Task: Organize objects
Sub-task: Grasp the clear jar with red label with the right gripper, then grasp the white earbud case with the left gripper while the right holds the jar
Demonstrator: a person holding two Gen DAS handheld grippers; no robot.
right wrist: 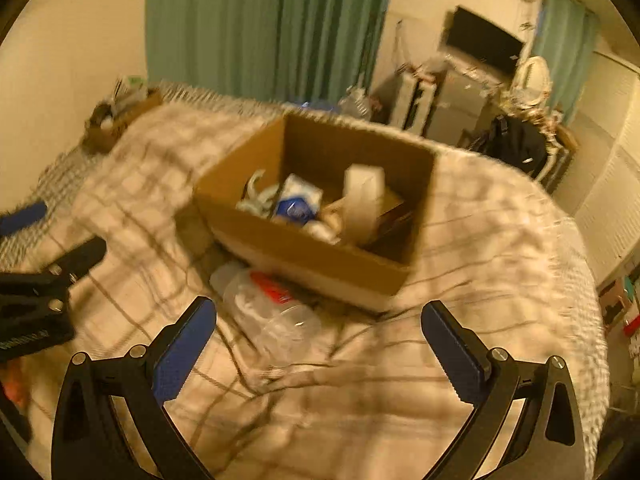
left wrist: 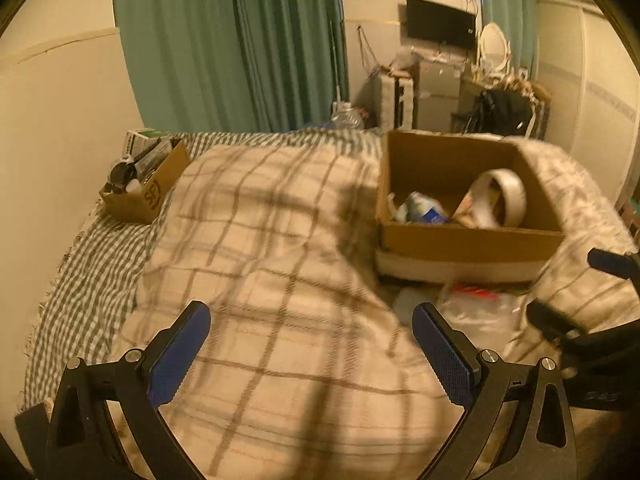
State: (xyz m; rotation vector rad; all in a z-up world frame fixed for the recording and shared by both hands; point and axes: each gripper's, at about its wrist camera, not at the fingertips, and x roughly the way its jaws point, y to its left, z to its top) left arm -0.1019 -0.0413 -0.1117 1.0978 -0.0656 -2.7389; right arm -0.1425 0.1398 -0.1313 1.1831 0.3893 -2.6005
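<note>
A large cardboard box (left wrist: 472, 240) (right wrist: 304, 252) sits on the checked blanket and holds a roll of tape (left wrist: 504, 196) (right wrist: 362, 196), a blue-and-white packet (left wrist: 426, 208) (right wrist: 298, 202) and other small items. A clear plastic bottle with a red label (right wrist: 272, 308) (left wrist: 476, 304) lies on the blanket just in front of the box. My left gripper (left wrist: 311, 312) is open and empty above the blanket, left of the box. My right gripper (right wrist: 319, 312) is open and empty, with the bottle just beyond its fingers.
A smaller cardboard box (left wrist: 146, 192) (right wrist: 116, 120) with several items stands at the bed's far left by the wall. Green curtains (left wrist: 228, 40), a wall TV (left wrist: 440, 22), a cluttered stand and a black bag (left wrist: 504, 110) lie beyond the bed. Each gripper shows at the edge of the other's view.
</note>
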